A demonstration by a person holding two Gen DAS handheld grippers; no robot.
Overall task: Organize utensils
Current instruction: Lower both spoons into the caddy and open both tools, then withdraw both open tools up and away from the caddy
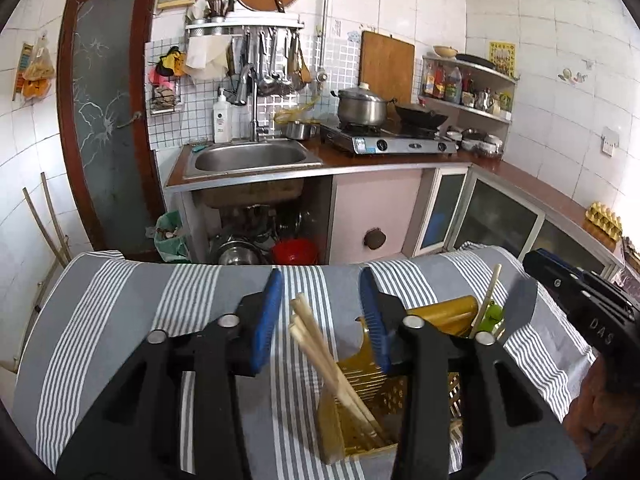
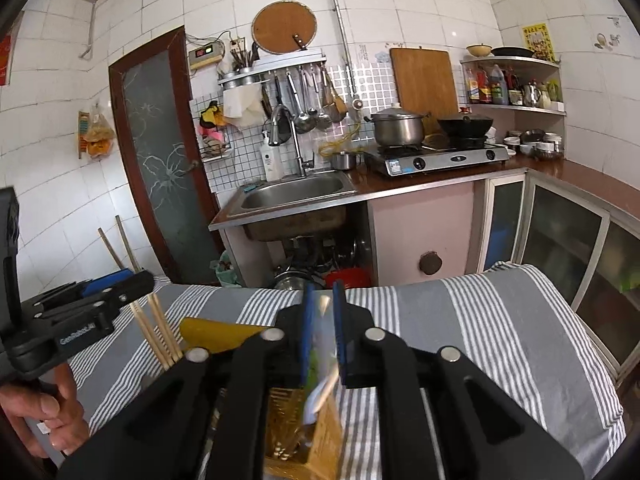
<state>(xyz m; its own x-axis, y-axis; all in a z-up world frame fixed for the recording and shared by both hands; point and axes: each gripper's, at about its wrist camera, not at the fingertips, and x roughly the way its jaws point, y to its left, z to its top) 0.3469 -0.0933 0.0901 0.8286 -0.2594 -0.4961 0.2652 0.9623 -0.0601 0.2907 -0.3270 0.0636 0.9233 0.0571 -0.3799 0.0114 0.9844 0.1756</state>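
An amber plastic utensil holder [image 1: 362, 408] stands on a grey striped cloth. Several pale wooden chopsticks [image 1: 316, 344] stand tilted in its left compartment. My left gripper [image 1: 322, 320] is open just above them, its blue pads on either side of the chopstick tips without touching. The right gripper shows at the right edge [image 1: 576, 292]. In the right wrist view my right gripper [image 2: 322, 328] is nearly shut on a blurred whitish utensil [image 2: 320, 384] with a green part, over the holder [image 2: 304, 432]. The chopsticks [image 2: 158, 332] and left gripper [image 2: 96, 300] are at left.
The cloth-covered table [image 1: 120, 320] ends at a far edge before a kitchen counter with a sink [image 1: 250, 158], a gas stove [image 1: 390, 140] with a pot, and an open cabinet holding pans. A green item [image 1: 492, 316] sits in the holder's right side.
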